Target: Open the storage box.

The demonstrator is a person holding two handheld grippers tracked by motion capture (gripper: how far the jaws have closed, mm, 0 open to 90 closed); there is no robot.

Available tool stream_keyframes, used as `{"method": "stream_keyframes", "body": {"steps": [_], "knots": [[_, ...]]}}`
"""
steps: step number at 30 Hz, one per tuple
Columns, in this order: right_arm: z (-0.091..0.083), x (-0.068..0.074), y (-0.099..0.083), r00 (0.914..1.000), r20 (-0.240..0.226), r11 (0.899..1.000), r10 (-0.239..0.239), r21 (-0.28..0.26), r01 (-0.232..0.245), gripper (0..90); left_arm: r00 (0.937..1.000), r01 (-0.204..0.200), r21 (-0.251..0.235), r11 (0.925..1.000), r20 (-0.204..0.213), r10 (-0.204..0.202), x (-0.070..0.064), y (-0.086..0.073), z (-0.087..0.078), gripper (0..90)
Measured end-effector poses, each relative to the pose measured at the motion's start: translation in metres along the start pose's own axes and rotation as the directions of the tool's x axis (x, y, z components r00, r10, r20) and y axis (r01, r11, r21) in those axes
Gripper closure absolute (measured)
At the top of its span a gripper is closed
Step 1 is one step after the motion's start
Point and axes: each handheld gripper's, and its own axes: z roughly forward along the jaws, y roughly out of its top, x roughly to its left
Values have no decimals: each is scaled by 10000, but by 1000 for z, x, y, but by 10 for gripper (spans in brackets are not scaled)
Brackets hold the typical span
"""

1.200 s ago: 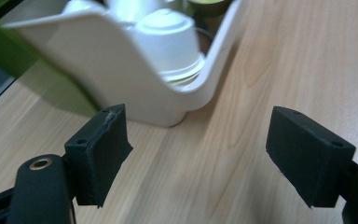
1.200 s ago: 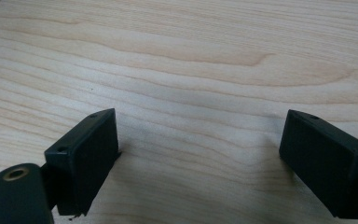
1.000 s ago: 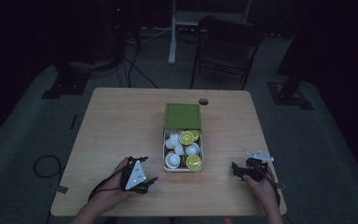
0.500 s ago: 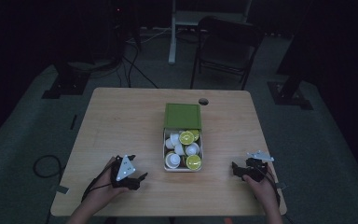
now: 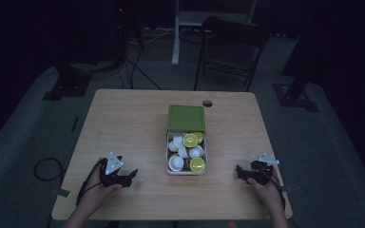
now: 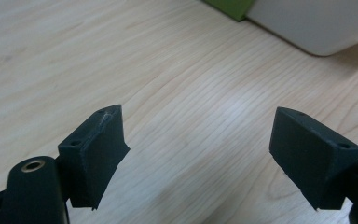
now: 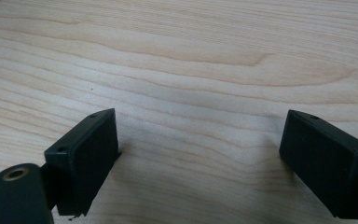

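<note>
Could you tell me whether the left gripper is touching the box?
Apart: the high view shows bare table between the left gripper and the box.

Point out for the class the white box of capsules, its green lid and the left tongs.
white box [image 5: 168, 153]: high view, its left wall.
green lid [image 5: 186, 118]: high view, middle of its top face.
left tongs [image 5: 129, 175]: high view, midway between the open tips.

Left gripper [image 6: 200, 154]: two black jaws set wide apart, nothing between them, low over a pale wooden tabletop [image 6: 121, 60]. White tray [image 6: 317, 23], rounded corner, beyond the jaws to the upper right; green lid edge [image 6: 228, 7] just beside the tray.
</note>
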Motion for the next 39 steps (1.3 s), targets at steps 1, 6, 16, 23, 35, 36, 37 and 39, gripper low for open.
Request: {"method": "stream_keyframes", "body": {"steps": [1,6,16,23,35,36,37,39], "knots": [[0,0,0,10000,1,10000,3,0,-3,110,9999,130,-70,9999,-56,-130,2,-1,-1,186],[0,0,0,10000,0,10000,7,1,-7,111,9984,503,-111,9987,-266,-506,13,-6,-6,173],[0,0,0,10000,0,10000,8,1,-8,110,9826,1699,282,9851,-815,-1671,29,-19,-16,173],[0,0,0,10000,1,10000,6,5,-6,110,9735,2185,782,9727,-870,-2117,34,-31,-18,173],[0,0,0,10000,2,10000,5,5,-5,110,9663,2446,964,9648,-1071,-2343,39,-40,-15,173],[0,0,0,10000,1,10000,4,4,-4,111,9669,2436,1056,9641,-1037,-2330,39,-40,-14,173],[0,0,0,10000,-2,10000,5,1,-5,110,9673,2422,1151,9634,-1052,-2307,39,-41,-13,173],[0,0,0,10000,-4,10000,7,0,-7,110,9681,2370,1156,9646,-1116,-2245,39,-42,-11,173]]}}
